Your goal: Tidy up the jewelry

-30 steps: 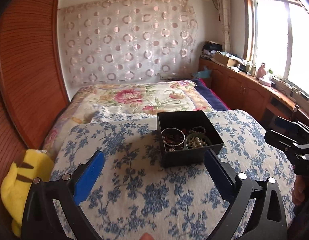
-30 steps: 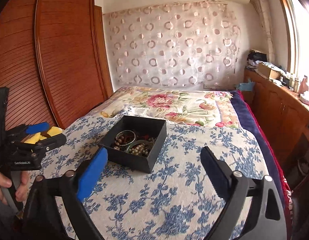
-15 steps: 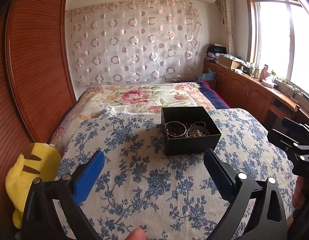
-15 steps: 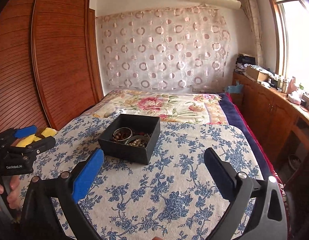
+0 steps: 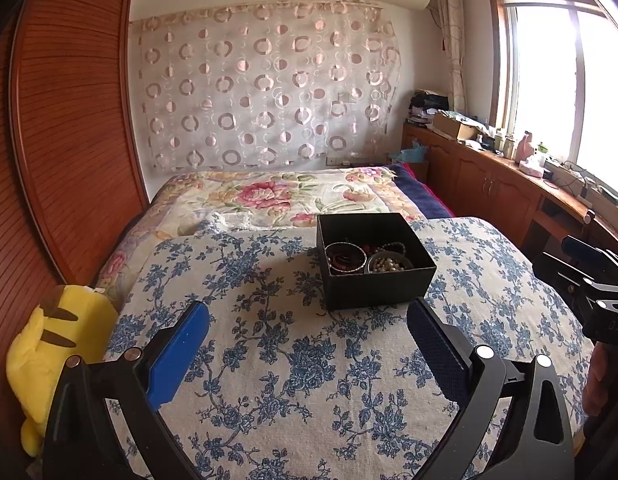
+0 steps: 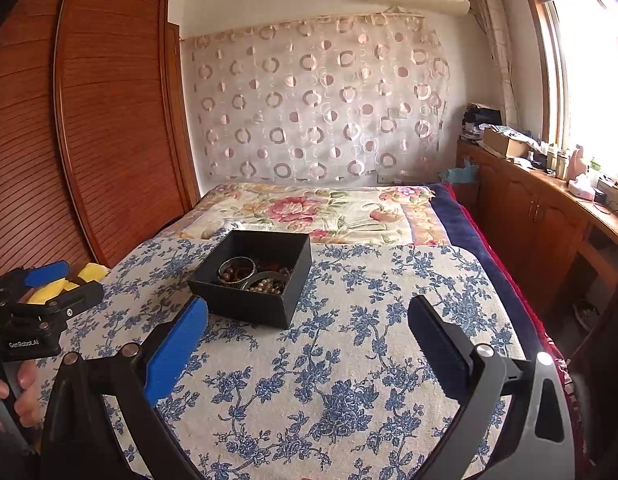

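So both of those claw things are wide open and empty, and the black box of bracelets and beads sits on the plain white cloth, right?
Nearly. The cloth is not plain white: it is cream with a blue flower print, as both wrist views show. The rest holds: the left gripper and the right gripper are wide open and empty, and the black box of bracelets and beads sits on that cloth.

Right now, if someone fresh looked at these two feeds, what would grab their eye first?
The open black box stands alone in the middle of the blue-flowered cloth, with bangles and beads heaped inside. Both the left gripper and the right gripper hang open and empty short of it. At the cloth's left edge lies a yellow plush toy.
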Motion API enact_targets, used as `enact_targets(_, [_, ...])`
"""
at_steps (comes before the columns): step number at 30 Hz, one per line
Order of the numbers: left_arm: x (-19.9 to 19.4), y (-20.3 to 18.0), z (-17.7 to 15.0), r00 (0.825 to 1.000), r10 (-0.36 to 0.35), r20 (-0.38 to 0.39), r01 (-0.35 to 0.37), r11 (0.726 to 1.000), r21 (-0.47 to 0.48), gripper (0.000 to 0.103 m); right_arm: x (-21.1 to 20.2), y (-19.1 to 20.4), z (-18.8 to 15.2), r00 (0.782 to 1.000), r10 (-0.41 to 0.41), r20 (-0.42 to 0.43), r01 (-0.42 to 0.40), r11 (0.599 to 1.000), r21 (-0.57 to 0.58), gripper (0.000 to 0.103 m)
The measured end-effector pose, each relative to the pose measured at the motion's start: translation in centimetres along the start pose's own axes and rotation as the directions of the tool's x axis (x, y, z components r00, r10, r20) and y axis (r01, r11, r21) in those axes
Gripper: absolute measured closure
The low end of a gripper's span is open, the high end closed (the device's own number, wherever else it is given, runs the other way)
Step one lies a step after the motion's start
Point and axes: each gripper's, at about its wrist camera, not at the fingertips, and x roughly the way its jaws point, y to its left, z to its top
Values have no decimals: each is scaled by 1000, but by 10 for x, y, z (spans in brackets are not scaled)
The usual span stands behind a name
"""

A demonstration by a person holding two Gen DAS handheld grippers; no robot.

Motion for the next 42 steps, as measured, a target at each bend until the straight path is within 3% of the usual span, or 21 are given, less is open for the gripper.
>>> enact_targets(42, [-9,0,6,1000,1,26,-1,1000,-10,7,-7,10,5,1000,2,17,-2,1000,-2,2])
